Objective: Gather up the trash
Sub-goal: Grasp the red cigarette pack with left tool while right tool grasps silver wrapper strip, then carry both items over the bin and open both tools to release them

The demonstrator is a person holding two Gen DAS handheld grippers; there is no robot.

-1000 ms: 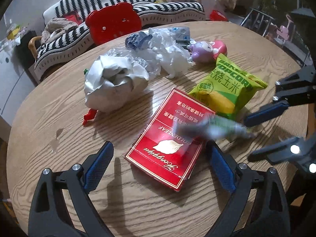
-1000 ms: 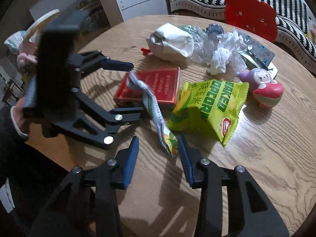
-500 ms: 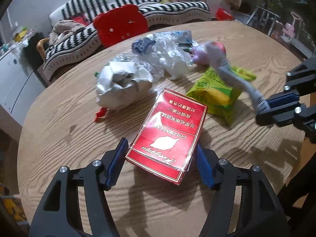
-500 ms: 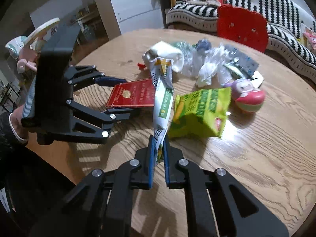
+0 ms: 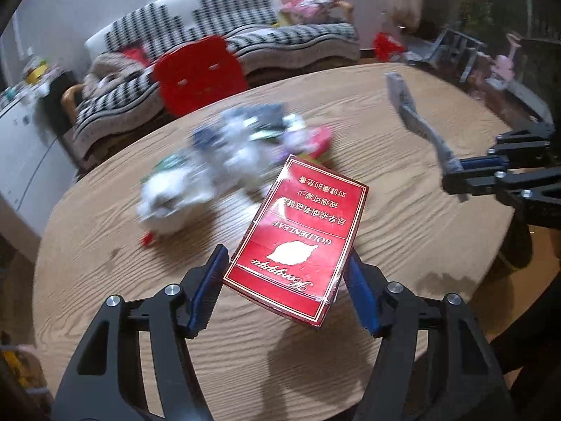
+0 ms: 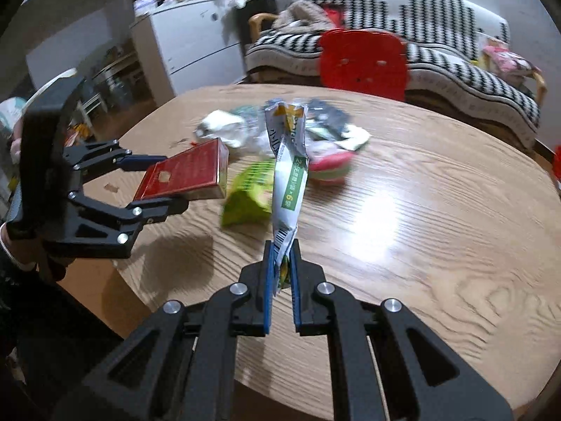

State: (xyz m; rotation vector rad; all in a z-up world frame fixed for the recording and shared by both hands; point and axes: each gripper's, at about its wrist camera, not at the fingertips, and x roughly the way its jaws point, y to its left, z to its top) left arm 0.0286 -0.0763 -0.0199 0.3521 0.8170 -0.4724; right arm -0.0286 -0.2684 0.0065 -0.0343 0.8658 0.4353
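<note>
wooden round tabletop (image 6: 420,210), blurred litter heap (image 5: 224,161) at its middle. red carton (image 5: 298,242) lifted clear of the wood, clamped in left tool (image 5: 285,291). silver-green wrapper (image 6: 287,165) upright, pinched in right tool (image 6: 281,273).

Red carton (image 5: 301,235) now lifted off the table (image 5: 105,238), clamped between left tool (image 5: 285,280) pads, no longer flat, silver wrapper (image 6: 285,172) now raised upright in right tool (image 6: 282,273), jaws closed since a second ago.
</note>
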